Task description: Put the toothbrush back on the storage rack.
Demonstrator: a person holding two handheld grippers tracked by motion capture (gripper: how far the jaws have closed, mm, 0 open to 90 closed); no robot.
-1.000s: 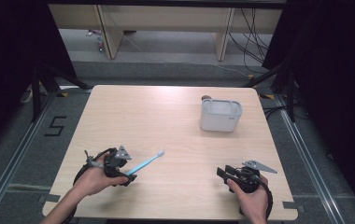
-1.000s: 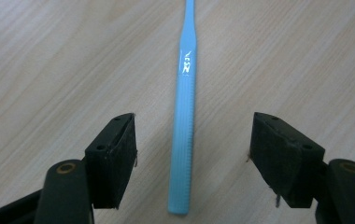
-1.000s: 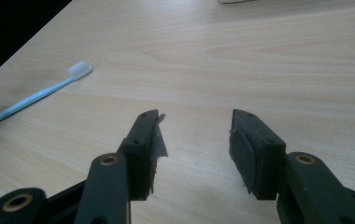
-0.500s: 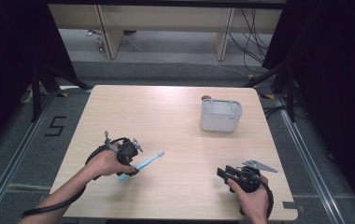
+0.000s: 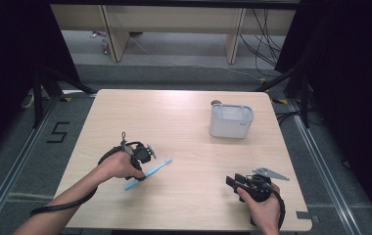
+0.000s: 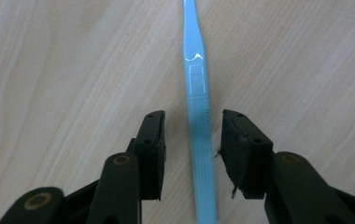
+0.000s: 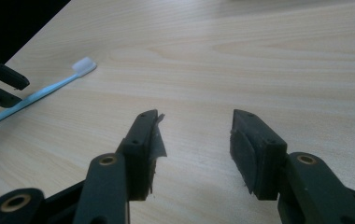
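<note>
Two jaws of your left hand-held gripper [image 6: 192, 154] have been closing around the blue toothbrush [image 6: 198, 116], not yet touching; gripping and lifting off the surface [image 5: 184, 117] remain.

The grey container [image 5: 231, 121] is the one tall obstacle on the desk [image 5: 184, 117], standing toward its far right. Left of the container and nearer than it, bare wood lies open. Well to its near left lies the flat blue toothbrush [image 5: 148, 174], low enough to pass over.
</note>
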